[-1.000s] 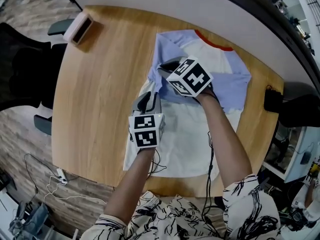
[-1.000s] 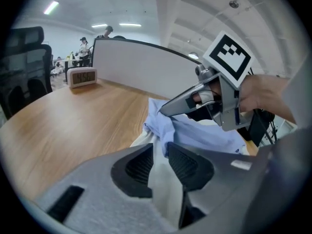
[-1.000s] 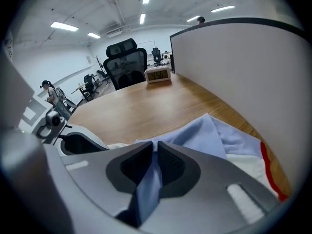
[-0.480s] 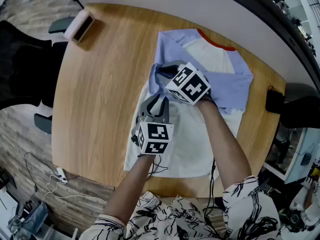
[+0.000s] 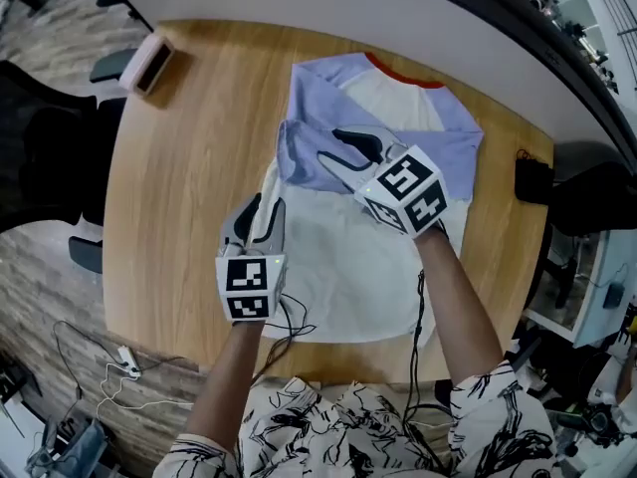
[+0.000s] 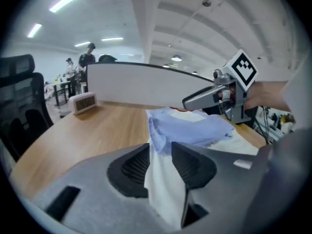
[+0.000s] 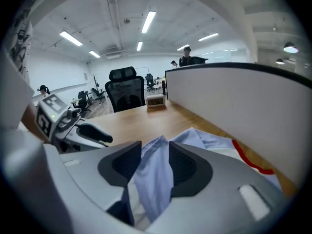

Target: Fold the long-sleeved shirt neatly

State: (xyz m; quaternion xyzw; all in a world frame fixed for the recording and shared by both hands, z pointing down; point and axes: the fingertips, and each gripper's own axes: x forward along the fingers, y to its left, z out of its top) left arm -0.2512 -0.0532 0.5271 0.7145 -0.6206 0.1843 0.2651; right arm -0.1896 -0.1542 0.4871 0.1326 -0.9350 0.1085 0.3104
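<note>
The long-sleeved shirt (image 5: pixel 348 257) lies flat on the wooden table (image 5: pixel 189 167), white in the body, with lavender sleeves and a red collar (image 5: pixel 398 73). One lavender sleeve (image 5: pixel 299 157) is folded across the chest. My left gripper (image 5: pixel 261 207) hovers at the shirt's left edge, its jaws opening, and white cloth (image 6: pixel 163 189) shows in the gap between them. My right gripper (image 5: pixel 341 149) hangs over the folded sleeve, its jaws opening too, with lavender fabric (image 7: pixel 153 179) showing between them. Neither pair of pads visibly presses the cloth.
A small digital clock (image 5: pixel 149 63) stands at the table's far left corner. Along the far edge runs a white partition (image 5: pixel 328 8). A black object (image 5: pixel 532 182) sits at the right edge. Office chairs (image 5: pixel 40 147) and floor cables (image 5: pixel 109 357) lie to the left.
Both grippers have drawn back toward me and lifted. The left has shifted out to the shirt's left edge. The lavender sleeve stays folded across the chest.
</note>
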